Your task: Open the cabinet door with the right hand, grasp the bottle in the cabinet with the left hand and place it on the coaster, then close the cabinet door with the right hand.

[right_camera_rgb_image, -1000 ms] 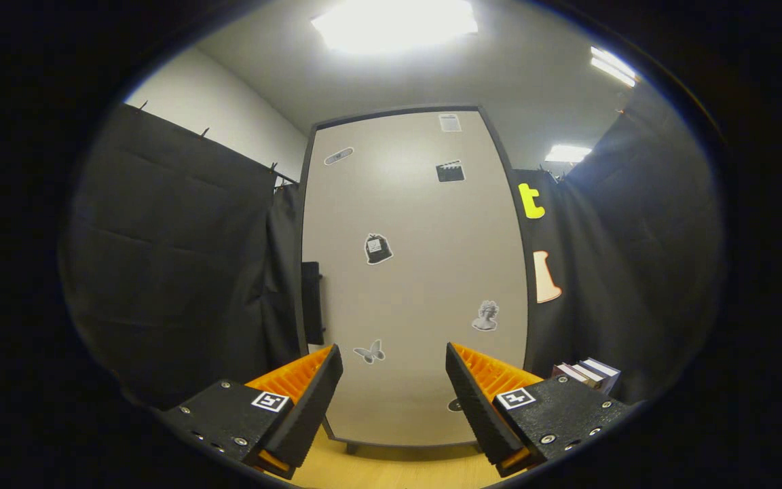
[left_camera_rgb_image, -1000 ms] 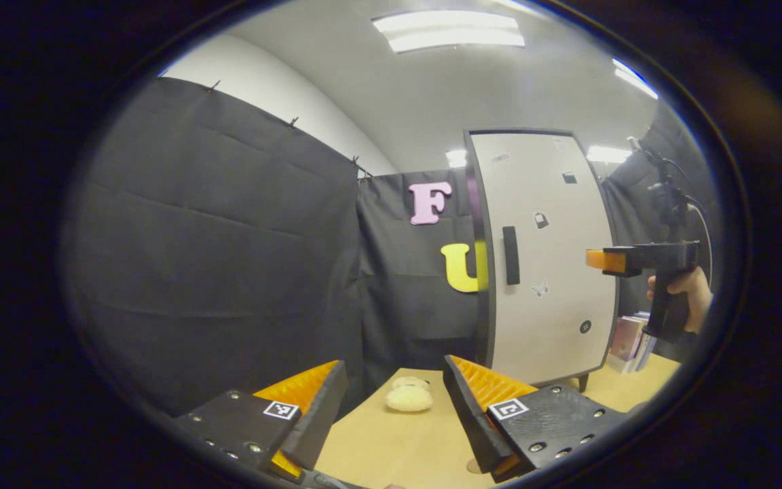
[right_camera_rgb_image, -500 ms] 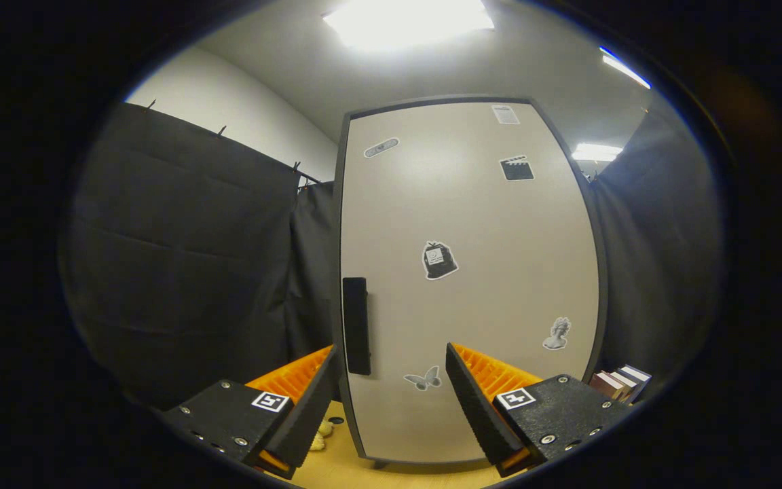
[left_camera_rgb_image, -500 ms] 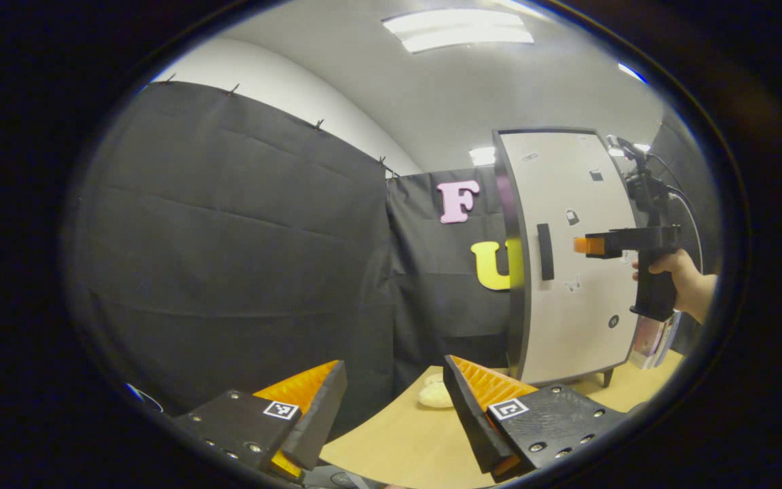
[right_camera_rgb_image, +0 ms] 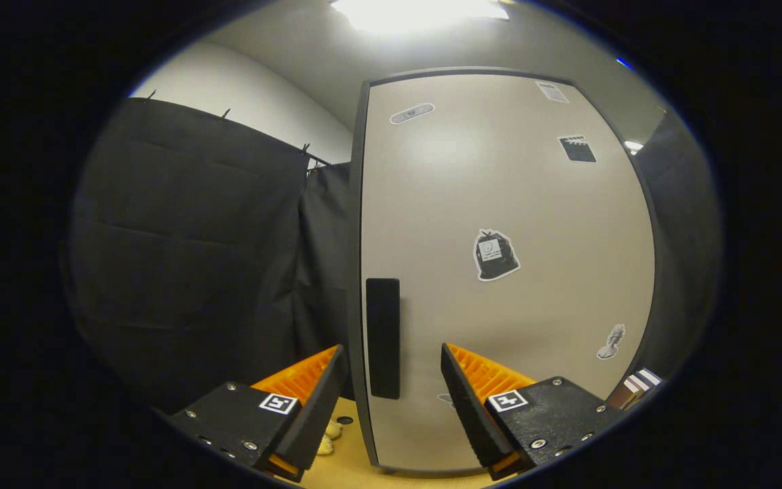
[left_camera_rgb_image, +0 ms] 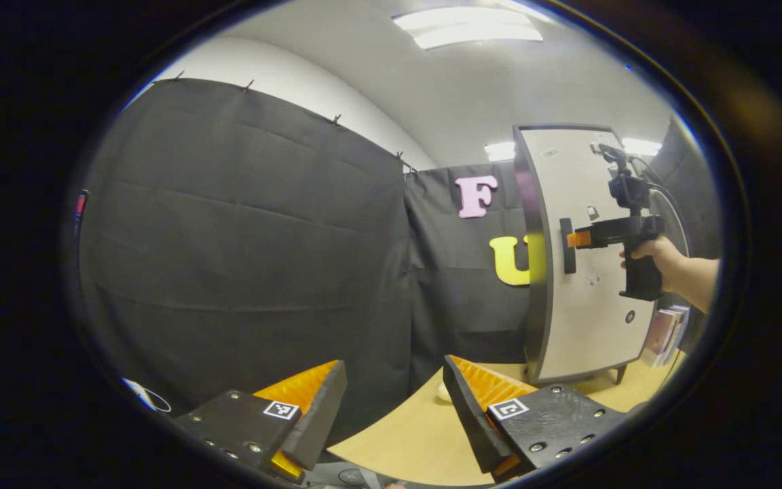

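Lining up on the cabinet door (right_camera_rgb_image: 499,272), the right gripper (right_camera_rgb_image: 391,390) is spread wide with the dark vertical handle (right_camera_rgb_image: 383,337) standing straight ahead between its jaws, its lower end dropping into the gap; the wide spread looks meant to let the fingers pass on either side of the handle before closing. From these views I cannot tell whether the tips already reach the handle: in the left gripper view the right gripper (left_camera_rgb_image: 578,239), held in a hand (left_camera_rgb_image: 652,252), has its tips right at the handle (left_camera_rgb_image: 568,246), touching or just short of it. The door is shut, so the bottle it should hide cannot be seen, and the first step of the task is not yet done. The left gripper (left_camera_rgb_image: 394,401) hangs released over the near edge of the wooden table (left_camera_rgb_image: 411,435), well apart from the cabinet, likely waiting out of the door's swing until the way is open. A small pale object (left_camera_rgb_image: 443,391) lies on the table just beyond its right jaw; whether that is the coaster I cannot tell.
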Demonstrator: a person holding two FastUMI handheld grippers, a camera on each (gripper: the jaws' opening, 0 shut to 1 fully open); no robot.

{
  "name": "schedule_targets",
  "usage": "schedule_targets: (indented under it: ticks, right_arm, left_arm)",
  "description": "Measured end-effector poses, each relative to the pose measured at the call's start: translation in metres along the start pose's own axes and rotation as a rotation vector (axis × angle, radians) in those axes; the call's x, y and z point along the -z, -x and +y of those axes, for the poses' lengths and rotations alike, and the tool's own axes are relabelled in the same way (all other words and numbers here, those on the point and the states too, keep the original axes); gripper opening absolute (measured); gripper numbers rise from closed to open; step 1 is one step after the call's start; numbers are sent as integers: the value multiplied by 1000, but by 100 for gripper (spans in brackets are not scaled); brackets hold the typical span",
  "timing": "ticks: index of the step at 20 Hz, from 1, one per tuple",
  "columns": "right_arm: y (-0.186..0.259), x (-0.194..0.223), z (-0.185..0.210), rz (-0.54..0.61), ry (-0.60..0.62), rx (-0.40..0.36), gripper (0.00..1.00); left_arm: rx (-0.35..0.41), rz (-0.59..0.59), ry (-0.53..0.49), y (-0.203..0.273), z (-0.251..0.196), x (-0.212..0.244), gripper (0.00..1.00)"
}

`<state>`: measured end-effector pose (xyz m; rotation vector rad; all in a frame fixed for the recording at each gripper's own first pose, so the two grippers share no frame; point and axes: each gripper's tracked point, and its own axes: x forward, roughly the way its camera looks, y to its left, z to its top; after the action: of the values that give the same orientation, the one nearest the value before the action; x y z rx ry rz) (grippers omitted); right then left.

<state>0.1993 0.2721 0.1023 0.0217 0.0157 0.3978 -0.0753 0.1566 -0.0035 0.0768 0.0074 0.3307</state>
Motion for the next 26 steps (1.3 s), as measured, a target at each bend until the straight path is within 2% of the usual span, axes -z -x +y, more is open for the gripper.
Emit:
schedule_targets:
  ticks: [4, 6, 7, 8, 10, 15, 16, 17, 18, 21, 22, 26]
  right_arm:
    - [-24, 0, 9, 15, 38, 9, 71]
    - [-34, 7, 7, 51, 78, 45, 63]
    - [-38, 12, 8, 70, 95, 57, 59]
    - [-42, 16, 7, 85, 106, 76, 58]
    - [-48, 20, 3, 102, 110, 111, 53]
    - [-50, 24, 2, 140, -35, 122, 29]
    - [-47, 22, 3, 137, -44, 120, 26]
    - [-47, 23, 3, 137, -35, 114, 18]
    - [-45, 22, 3, 137, -25, 106, 17]
    - [-38, 21, 5, 141, -45, 70, 17]
    - [-36, 21, 6, 142, -46, 61, 17]
    - [-23, 18, 8, 137, -43, 19, 17]
  left_arm:
    - [-9, 5, -4, -1, 5, 5, 89]
    - [-11, 9, -11, -1, 8, 6, 86]
    - [-10, 9, -11, -1, 8, 5, 89]
    - [-9, 10, -11, -1, 8, 6, 86]
    - [-8, 11, -9, 0, 10, 7, 89]
    - [6, 9, -2, -1, 10, 8, 89]
    - [12, 4, 0, 0, 9, 7, 89]
    - [19, -2, 2, -1, 7, 4, 89]
    - [28, -7, 3, -4, 4, 4, 86]
    - [63, -18, 3, -15, -6, 2, 86]
    - [76, -21, 3, -19, -9, 3, 89]
    - [133, -29, 12, -29, -30, 1, 86]
